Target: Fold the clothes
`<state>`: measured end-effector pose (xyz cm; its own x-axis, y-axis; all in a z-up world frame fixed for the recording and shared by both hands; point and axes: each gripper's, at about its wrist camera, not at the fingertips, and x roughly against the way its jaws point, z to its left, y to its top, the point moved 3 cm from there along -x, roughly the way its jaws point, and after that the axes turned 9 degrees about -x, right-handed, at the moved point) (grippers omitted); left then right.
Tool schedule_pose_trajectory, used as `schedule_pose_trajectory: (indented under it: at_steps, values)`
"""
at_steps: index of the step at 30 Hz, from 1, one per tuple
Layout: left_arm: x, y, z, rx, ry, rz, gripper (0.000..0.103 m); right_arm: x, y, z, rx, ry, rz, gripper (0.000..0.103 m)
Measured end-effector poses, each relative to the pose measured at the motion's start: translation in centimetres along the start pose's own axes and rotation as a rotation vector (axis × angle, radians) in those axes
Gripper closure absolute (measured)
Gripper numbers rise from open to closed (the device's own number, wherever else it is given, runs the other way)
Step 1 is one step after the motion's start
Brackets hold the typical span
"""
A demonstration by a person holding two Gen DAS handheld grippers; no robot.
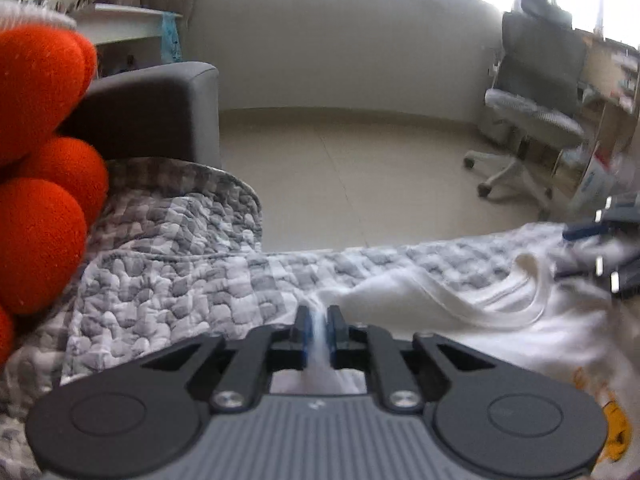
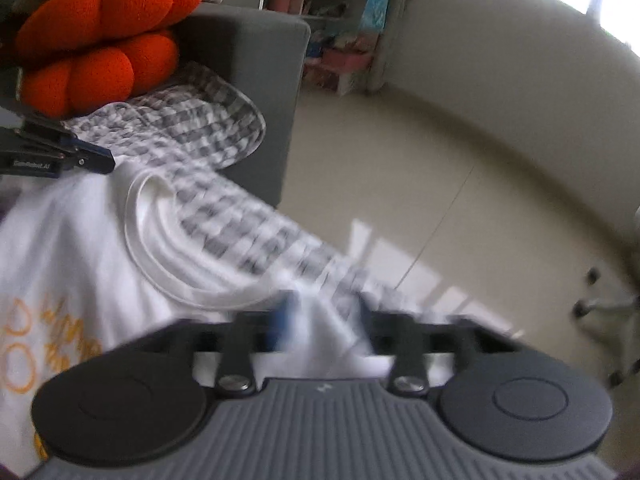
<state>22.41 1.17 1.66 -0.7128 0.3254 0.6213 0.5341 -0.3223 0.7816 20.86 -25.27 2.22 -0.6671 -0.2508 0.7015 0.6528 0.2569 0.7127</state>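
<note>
Two grippers are set at the white cotton T-shirt spread on a grey-checked quilted cover. A thin fold is seen between the left gripper's narrowly parted jaws, though pressure cannot be told. The right gripper's jaws are spread wide around loose cloth.

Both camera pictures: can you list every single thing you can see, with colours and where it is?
T-shirt: one, white with orange print, spread on the blanket.
Blanket: one, grey-and-white check, over the sofa seat.
Cushion: one, orange, lumpy, at the sofa's arm end.
Sofa: one, grey, armrest showing.
Office chair: one, grey, by the window.
Shelf unit: one, white, by the far wall.
Left gripper: black, shirt fabric between narrow jaws.
Right gripper: black, jaws apart, blurred, fabric between.
</note>
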Motion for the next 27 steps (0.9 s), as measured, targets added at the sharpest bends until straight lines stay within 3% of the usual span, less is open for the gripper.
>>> schedule_pose_trajectory:
  at_steps: [1,2,3,5,6,7,8,9,12,18,23,27]
  values:
    - [0.2,0.2,0.2,0.015,-0.013,-0.011,0.062,-0.1,-0.4,-0.2,-0.006,0.024,0.017,0.033]
    - [0.4,0.4,0.3,0.024,-0.028,-0.028,0.033,0.0,-0.7,-0.2,0.000,0.026,0.030,0.033]
    - [0.3,0.6,0.2,0.027,-0.051,-0.042,0.017,0.0,-1.0,-0.2,0.011,0.022,0.044,0.033]
    - [-0.3,0.6,-0.5,0.022,-0.085,-0.029,0.016,0.0,-1.1,0.0,0.010,0.015,0.059,0.042]
    - [-0.7,0.6,-0.9,0.016,-0.098,-0.018,0.021,0.2,-1.0,0.3,0.021,-0.006,0.055,0.049]
    - [-1.0,0.4,-1.5,-0.006,-0.099,-0.008,0.030,0.3,-0.9,0.7,0.035,-0.029,0.049,0.067]
    - [-1.3,0.1,-2.0,-0.043,-0.071,0.012,0.064,0.5,-0.8,1.1,0.048,-0.053,0.044,0.083]
    - [-1.6,-0.2,-2.5,-0.079,-0.043,0.031,0.092,0.9,-0.7,1.3,0.065,-0.070,0.037,0.088]
    - [-1.1,-0.7,-2.9,-0.115,-0.021,0.023,0.097,1.6,-0.5,1.7,0.107,-0.110,0.003,0.094]
    - [1.7,0.6,-1.3,-0.035,0.039,-0.054,0.097,2.4,1.1,2.7,0.134,-0.206,-0.122,0.096]
    - [1.4,1.4,-0.7,-0.040,0.192,-0.059,0.097,2.3,2.7,4.3,0.195,-0.317,-0.211,0.096]
    - [-1.4,-0.2,-1.6,-0.061,0.187,0.031,0.090,-2.0,1.8,4.1,0.171,-0.339,-0.092,0.094]
